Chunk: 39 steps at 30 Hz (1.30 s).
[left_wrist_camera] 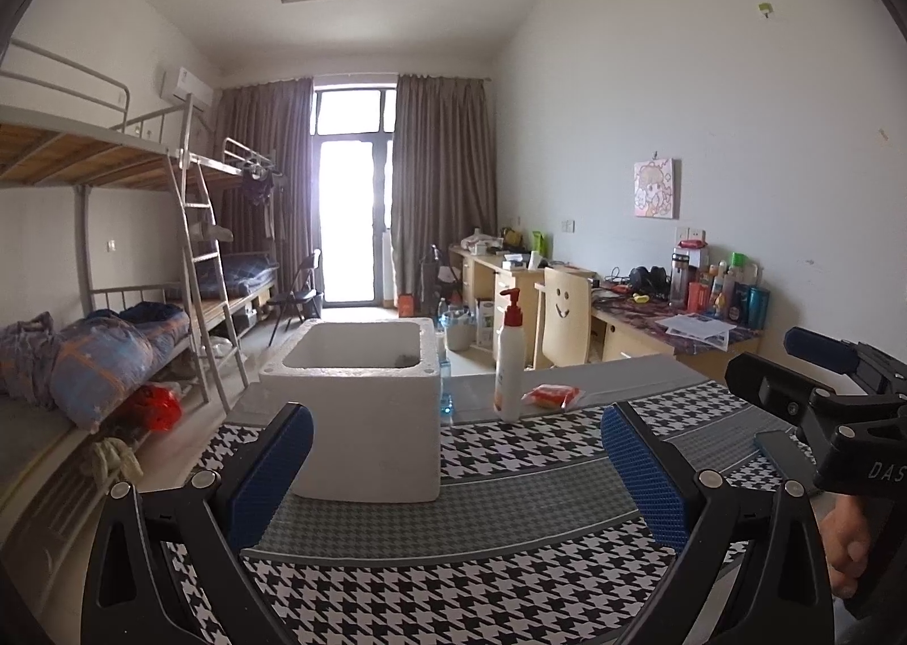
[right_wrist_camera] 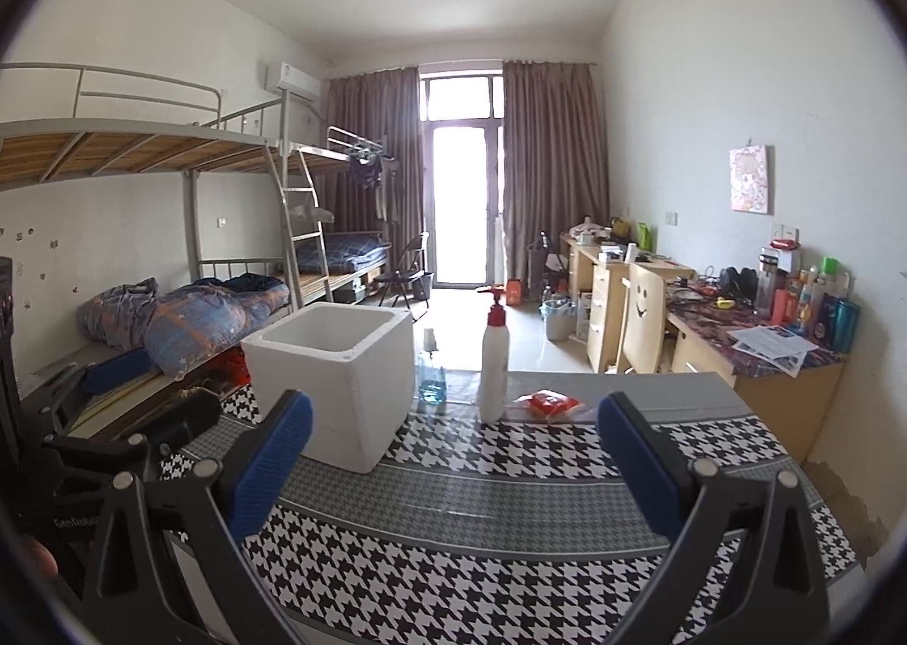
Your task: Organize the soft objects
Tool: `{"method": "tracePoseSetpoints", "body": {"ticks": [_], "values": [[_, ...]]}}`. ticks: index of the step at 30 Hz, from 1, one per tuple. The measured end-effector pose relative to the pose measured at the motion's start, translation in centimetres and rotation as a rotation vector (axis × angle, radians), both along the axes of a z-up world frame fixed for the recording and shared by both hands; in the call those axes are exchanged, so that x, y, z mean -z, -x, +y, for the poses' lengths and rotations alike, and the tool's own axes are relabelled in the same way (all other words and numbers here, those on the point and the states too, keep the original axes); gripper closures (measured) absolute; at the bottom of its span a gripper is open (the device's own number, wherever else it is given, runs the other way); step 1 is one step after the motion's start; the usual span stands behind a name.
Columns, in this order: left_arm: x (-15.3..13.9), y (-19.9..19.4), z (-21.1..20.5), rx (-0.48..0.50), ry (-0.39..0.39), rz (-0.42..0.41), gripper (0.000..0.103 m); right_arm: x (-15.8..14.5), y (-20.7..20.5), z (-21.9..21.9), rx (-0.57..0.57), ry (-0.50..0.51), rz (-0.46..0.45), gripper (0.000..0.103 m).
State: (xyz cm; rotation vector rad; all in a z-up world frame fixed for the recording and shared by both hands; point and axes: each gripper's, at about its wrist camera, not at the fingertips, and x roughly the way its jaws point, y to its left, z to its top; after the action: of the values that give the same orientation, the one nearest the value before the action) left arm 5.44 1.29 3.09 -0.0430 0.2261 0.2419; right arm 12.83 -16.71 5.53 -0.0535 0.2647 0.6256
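A white foam box (left_wrist_camera: pixel 363 407) (right_wrist_camera: pixel 334 378) stands open-topped on the houndstooth-covered table (left_wrist_camera: pixel 510 503) (right_wrist_camera: pixel 510 503), left of centre. Behind it to the right lies a small red-orange soft packet (left_wrist_camera: pixel 552 395) (right_wrist_camera: pixel 547 402) in clear wrap, beside a white pump bottle (left_wrist_camera: pixel 509 361) (right_wrist_camera: pixel 493 361) with a red top. My left gripper (left_wrist_camera: pixel 453 475) is open and empty, hovering over the near table, with the box just beyond its left finger. My right gripper (right_wrist_camera: pixel 453 469) is also open and empty, near the front edge. Each gripper shows at the side of the other's view.
A clear bottle of blue liquid (right_wrist_camera: pixel 431 378) stands behind the box. Bunk beds (right_wrist_camera: pixel 170 305) with bedding line the left wall. Desks (right_wrist_camera: pixel 765 356) with clutter and a wooden chair (right_wrist_camera: pixel 643 322) line the right wall. A hand (left_wrist_camera: pixel 847 548) holds the right gripper's handle.
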Motion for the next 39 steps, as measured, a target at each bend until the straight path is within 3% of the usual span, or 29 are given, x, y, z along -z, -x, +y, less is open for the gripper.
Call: {"method": "tracePoseSetpoints", "body": {"ticks": [16, 39], "values": [[1.1, 1.3, 0.0, -0.008, 0.005, -0.025, 0.001, 1.3, 1.3, -1.5, 0.063, -0.020, -0.020, 0.001], [2.9, 2.7, -0.7, -0.048, -0.016, -0.023, 0.001, 3.8, 2.4, -2.2, 0.067, -0.008, -0.027, 0.001]]}}
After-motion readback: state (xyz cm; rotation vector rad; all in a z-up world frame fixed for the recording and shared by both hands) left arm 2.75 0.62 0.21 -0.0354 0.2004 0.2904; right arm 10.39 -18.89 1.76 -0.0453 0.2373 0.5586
